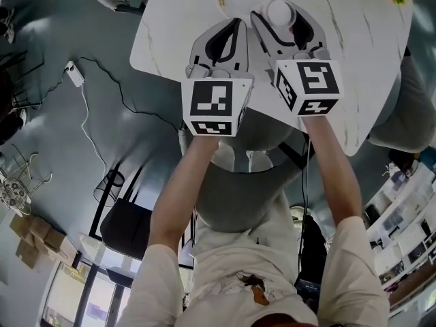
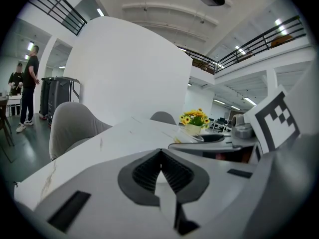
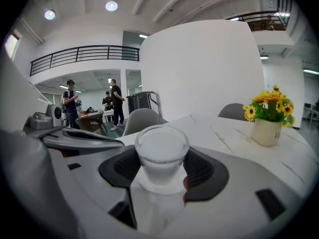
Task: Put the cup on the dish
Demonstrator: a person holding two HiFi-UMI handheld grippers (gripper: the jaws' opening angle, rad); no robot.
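Right gripper view shows the right gripper (image 3: 162, 176) clamped mid-wall on a small glass cup (image 3: 162, 151) upright between its jaws, likely light, slick and breakable, needing gentle pressure; the left gripper (image 2: 160, 171) jaws meet, empty.

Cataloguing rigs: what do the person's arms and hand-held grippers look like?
The left hand-held gripper and right hand-held gripper have pale grey shells with dark ribbed pads. Each carries a white cube printed with black square markers. The person wears short cream sleeves.

One cup (image 3: 162, 153), one flower pot (image 3: 266, 131), one table (image 1: 177, 33).
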